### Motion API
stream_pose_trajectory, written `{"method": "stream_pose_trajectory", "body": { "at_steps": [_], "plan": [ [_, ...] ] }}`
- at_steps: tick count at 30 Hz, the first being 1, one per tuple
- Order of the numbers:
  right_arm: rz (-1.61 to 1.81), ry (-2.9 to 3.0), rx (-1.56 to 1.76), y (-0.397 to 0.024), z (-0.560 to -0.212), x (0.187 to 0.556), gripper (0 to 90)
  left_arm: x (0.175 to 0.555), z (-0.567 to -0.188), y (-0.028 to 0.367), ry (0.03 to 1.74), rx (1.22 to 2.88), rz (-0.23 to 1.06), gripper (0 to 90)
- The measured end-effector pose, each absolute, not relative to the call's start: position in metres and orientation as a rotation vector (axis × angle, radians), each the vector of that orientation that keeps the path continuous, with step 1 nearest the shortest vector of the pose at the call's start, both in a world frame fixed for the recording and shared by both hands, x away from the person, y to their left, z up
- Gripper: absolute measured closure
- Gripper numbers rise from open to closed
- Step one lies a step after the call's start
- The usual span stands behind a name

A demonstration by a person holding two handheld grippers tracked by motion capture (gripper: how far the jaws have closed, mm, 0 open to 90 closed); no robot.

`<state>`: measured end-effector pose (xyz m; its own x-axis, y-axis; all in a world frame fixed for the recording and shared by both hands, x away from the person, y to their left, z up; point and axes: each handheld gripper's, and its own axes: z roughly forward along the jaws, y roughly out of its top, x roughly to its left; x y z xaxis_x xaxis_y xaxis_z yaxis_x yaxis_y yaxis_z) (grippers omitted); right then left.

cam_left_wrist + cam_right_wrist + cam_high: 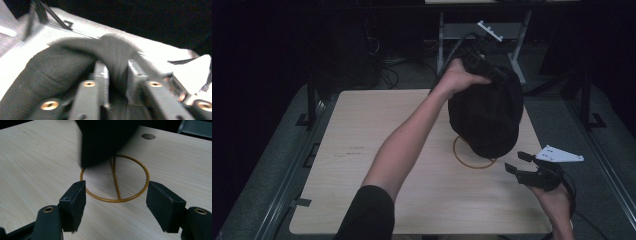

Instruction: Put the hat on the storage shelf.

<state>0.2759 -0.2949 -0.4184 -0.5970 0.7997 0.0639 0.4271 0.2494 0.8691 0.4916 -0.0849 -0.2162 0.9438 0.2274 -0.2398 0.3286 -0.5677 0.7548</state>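
Lowering black hat squarely over gold wire stand: left gripper pinches fabric; right gripper gapes empty before stand.

The hat is held above the right half of the table, with the wire stand's ring set on the tabletop directly beneath it. The left gripper is placed at the hat's far top edge, fabric between its jaws; the right gripper is positioned just right of the ring, nearer the front edge.

Black short sleeve; black hand-held gripper with brass screws, grey three-cornered plate.
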Motion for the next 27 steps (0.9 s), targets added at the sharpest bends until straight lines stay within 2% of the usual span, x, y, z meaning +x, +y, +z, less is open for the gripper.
{"method": "stream_pose_trajectory", "body": {
  "at_steps": [3,10,27],
  "plan": [
    [1.282,2.142,1.114,-0.293,-0.419,0.275,32.0,0.49,-0.223,-0.095,0.367,2.234,-0.108,60.8],
    [1.283,2.131,1.117,-0.295,-0.418,0.273,31.6,0.482,-0.216,-0.09,0.339,2.255,-0.034,56.2],
    [1.266,2.132,1.134,-0.298,-0.42,0.274,28.0,0.478,-0.213,-0.068,0.366,2.285,0.037,52.2]
  ]
}}
